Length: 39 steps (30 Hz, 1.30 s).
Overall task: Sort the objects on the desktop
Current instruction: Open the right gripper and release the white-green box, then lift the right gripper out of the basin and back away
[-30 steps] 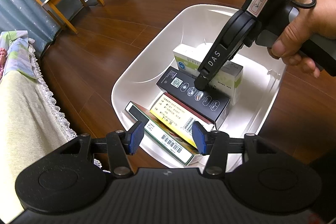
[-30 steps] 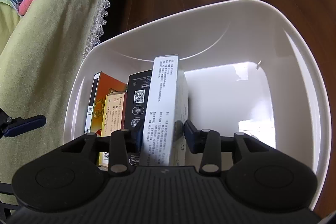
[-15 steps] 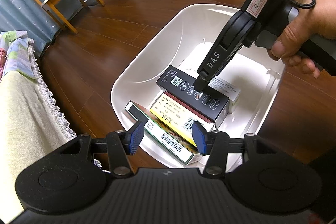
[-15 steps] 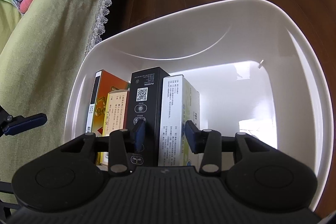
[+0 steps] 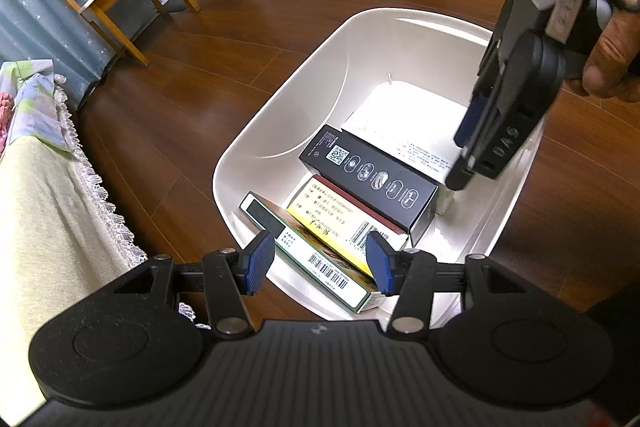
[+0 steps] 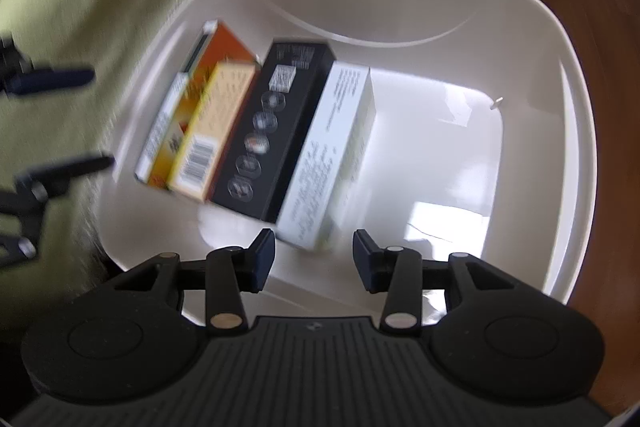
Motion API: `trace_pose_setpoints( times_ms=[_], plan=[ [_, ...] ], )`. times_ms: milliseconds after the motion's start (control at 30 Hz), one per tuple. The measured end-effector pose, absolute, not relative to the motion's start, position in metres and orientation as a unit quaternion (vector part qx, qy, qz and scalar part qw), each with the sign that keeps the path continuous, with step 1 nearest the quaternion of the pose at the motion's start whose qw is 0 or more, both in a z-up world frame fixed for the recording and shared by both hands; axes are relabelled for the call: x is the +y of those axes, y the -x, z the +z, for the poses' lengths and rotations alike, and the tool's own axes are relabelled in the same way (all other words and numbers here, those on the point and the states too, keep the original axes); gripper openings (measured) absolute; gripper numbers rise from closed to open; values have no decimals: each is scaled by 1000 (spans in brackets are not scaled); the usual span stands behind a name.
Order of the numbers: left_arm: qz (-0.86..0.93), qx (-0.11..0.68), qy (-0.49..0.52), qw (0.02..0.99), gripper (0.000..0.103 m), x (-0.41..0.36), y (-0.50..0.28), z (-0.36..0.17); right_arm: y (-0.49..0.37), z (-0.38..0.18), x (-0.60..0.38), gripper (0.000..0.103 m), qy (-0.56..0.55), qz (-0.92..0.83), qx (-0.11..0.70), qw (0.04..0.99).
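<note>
Left wrist: glossy rect. cartons (image 5: 372, 177) in smooth plastic bin (image 5: 280, 115).

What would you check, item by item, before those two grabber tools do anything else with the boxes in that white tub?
1. Right gripper open, holding nothing: ok.
2. Left gripper open, holding nothing: ok.
3. White box released, inside the white tub beside the black box: ok.
4. Yellow box and green-edged box inside the tub: ok.
5. Right gripper lifted clear of the boxes: ok.
6. More objects waiting outside the tub: cannot tell.
</note>
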<state>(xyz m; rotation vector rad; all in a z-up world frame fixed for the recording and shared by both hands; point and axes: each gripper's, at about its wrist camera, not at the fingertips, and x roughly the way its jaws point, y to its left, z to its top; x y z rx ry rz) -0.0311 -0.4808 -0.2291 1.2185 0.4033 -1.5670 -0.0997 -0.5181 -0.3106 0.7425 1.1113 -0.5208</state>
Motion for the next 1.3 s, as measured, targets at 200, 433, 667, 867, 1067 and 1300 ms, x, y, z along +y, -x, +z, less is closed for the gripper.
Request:
trace_pose_setpoints(
  times_ms=[200, 433, 667, 867, 1067, 1300],
  plan=[
    [-655, 170, -510, 531, 56, -482, 27, -229, 94, -319, -520, 32, -326, -214, 542, 744],
    [-654, 172, -511, 530, 56, -481, 28, -229, 95, -322, -527, 22, -300, -196, 550, 754],
    [-654, 172, -512, 529, 56, -479, 28, -230, 105, -321, -535, 22, -302, -195, 545, 757],
    [-653, 172, -514, 529, 56, -478, 28, -230, 112, -318, -538, 22, -300, -195, 546, 757],
    [-652, 171, -515, 529, 57, -477, 27, -230, 125, -303, -542, 23, -303, -218, 532, 761],
    [-651, 171, -516, 529, 57, -477, 25, -231, 143, -287, -558, 23, -346, -221, 493, 767]
  ],
)
